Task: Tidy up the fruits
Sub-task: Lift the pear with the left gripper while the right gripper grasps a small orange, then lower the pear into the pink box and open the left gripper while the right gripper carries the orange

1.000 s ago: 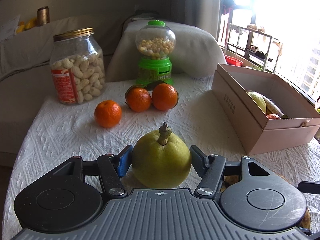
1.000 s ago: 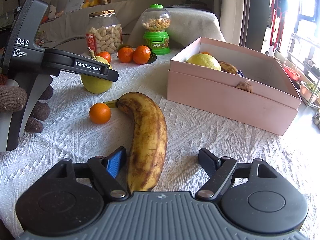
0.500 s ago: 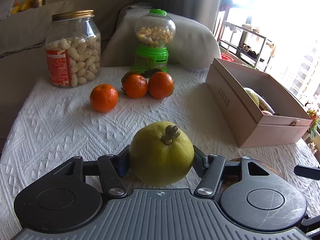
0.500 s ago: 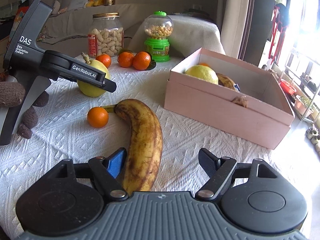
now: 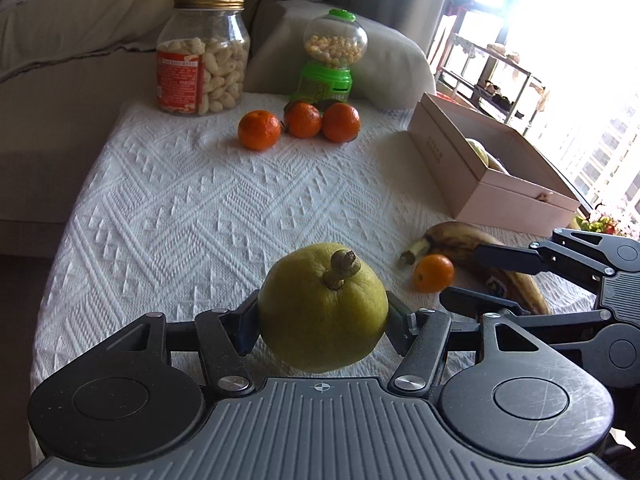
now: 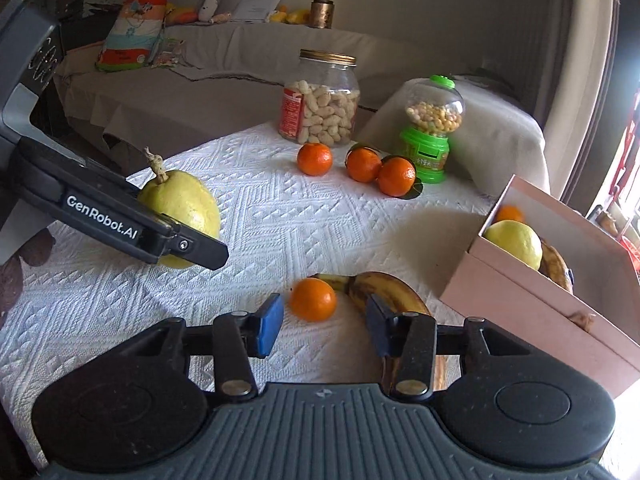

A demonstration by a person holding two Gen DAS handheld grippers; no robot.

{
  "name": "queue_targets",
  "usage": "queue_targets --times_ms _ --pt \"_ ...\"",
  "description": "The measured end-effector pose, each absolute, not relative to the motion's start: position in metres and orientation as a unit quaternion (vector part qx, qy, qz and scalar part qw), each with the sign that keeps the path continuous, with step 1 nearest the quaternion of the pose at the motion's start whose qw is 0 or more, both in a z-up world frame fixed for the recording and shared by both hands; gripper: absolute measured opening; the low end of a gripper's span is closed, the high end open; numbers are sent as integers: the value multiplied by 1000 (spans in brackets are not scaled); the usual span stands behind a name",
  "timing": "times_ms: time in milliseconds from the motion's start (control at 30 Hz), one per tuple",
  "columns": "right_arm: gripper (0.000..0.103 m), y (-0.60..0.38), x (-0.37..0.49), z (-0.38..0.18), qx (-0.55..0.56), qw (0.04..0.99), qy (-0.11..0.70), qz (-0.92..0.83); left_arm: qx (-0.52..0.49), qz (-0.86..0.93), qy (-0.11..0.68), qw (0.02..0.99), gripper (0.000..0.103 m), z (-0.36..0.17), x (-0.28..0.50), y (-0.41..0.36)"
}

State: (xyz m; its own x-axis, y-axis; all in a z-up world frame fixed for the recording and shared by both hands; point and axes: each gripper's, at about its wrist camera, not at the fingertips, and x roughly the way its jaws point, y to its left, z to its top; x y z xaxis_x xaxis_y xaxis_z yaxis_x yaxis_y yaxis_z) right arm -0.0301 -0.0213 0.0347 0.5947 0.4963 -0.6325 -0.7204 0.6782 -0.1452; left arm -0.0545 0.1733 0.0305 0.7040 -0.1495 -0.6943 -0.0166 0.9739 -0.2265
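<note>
While the left gripper (image 5: 322, 320) is clamping the yellow-green pomelo (image 5: 323, 307) between its pads, stem up, clear of the white tablecloth (image 5: 208, 208), the right gripper (image 6: 325, 326) is hanging with jaws just narrowed and nothing between them. A small orange (image 6: 313, 299) is lying just ahead of its gap, touching the spotted banana (image 6: 386, 294) beside the right finger.

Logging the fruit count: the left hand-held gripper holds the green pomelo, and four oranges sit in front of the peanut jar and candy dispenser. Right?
Not quite: the left wrist view shows three oranges there, not four. The left hand-held gripper does hold the green pomelo.
</note>
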Motion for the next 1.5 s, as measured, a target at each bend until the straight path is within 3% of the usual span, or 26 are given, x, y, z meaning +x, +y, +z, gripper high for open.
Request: queue_targets --times_ms 200,300,367,633,767,1000,1100,1300,1500 --pt "45 -4 -23 22 -228 864 285 347 -119 -34 389 913 67 25 -59 178" --pt "39 1 -21 18 -239 861 286 346 -116 -36 388 913 67 25 -60 176" --pt "29 3 -23 18 -244 860 285 347 -113 -39 389 913 67 25 -61 173" --pt "29 -24 -28 40 -202 865 292 353 -90 -63 398 911 67 33 -62 151" --pt "29 -71 -28 78 -165 897 258 318 -76 -108 363 922 67 69 -57 127" --pt "29 -180 -23 169 -89 968 130 195 -18 -171 227 958 67 170 -7 68" --pt "29 -217 -17 178 -61 979 117 155 -29 -199 237 951 67 181 42 36" --pt "29 -256 -3 141 -34 980 158 119 -46 -242 324 914 67 132 133 -40" --pt "29 -275 15 105 -10 973 206 103 2 -269 397 878 67 69 167 -97"
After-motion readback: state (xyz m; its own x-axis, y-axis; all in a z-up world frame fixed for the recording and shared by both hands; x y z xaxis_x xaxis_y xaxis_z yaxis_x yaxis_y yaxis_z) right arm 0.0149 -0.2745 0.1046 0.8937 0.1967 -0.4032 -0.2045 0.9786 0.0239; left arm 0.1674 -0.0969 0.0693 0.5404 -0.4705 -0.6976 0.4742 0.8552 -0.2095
